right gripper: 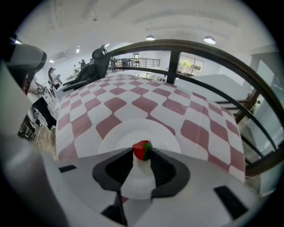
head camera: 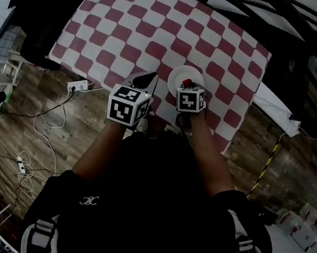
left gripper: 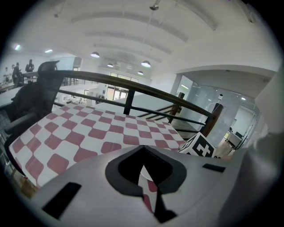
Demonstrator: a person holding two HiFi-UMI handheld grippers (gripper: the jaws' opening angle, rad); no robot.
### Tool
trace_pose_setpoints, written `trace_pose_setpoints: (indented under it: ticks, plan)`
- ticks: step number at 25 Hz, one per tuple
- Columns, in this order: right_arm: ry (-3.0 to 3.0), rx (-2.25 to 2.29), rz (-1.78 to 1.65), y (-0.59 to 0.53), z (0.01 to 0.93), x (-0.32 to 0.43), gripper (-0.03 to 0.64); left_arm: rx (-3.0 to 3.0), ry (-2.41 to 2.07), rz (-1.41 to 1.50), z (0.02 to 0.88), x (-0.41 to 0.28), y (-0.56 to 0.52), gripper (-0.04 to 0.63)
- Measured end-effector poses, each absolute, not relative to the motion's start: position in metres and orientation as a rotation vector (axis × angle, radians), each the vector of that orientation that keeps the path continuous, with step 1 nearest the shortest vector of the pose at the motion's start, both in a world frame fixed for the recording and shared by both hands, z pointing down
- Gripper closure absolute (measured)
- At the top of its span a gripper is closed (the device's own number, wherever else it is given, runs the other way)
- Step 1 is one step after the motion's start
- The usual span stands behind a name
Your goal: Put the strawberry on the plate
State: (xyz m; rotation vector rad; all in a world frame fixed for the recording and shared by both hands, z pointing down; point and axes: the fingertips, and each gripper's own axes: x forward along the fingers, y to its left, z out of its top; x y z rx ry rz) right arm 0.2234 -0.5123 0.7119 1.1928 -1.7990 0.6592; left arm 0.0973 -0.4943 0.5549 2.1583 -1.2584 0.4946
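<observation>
Right gripper (right gripper: 142,155), the one in my right hand, is closed on the strawberry (right gripper: 141,150), which sits pinched between the very tips of its two jaws. It is a small red berry with a bit of green at one side. The jaws stand partly apart, only as wide as the berry, and white shows through the gap behind it. That white is the plate (right gripper: 116,134), a round plain dish lying on a tablecloth (right gripper: 133,103) of red and white checks. Seen along the jaws, the berry hangs over the near part of the plate, inside its rim. The head view agrees: a red dot sits at the plate's near edge, just ahead of the marker cube on this gripper. I cannot tell whether the berry already touches the dish or hangs just above it. I judge the task nearly finished. The berry has been picked up and brought over the plate. What is left is to set it down on the dish, open the jaws and draw back without knocking it off. Left gripper (left gripper: 142,150), in my other hand, is closed with nothing between its jaws. It hovers just beside the right one, over the near edge of the cloth, taking no part.
</observation>
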Motion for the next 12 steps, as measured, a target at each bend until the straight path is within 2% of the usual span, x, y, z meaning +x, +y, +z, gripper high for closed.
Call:
trace_pose_setpoints:
  ticks: [2, 4, 9, 10, 11, 12]
  plan:
    - [-1.816, 1.193, 0.659, -0.512, 0.712, 0.222, 0.478, 2.16, -1.259, 0.498, 0.555, 0.097, -0.495, 0.598]
    - [-1.837, 1.188, 0.668, -0.51, 0.712, 0.221, 0.398, 2.166, -1.256, 0.5, 0.554, 0.098, -0.495, 0.598]
    - [-1.887, 1.285, 0.66, -0.506, 0.677, 0.227, 0.382, 2.2, -1.24, 0.489, 0.549, 0.106, -0.498, 0.598]
    - [-1.907, 1.341, 0.662, -0.508, 0.662, 0.231, 0.402, 2.212, -1.236, 0.482, 0.546, 0.11, -0.5, 0.598]
    - [-1.933, 1.404, 0.662, -0.51, 0.646, 0.234, 0.508, 2.227, -1.231, 0.474, 0.544, 0.115, -0.501, 0.598]
    - [-1.963, 1.462, 0.654, -0.512, 0.629, 0.236, 0.58, 2.244, -1.227, 0.468, 0.541, 0.12, -0.502, 0.598]
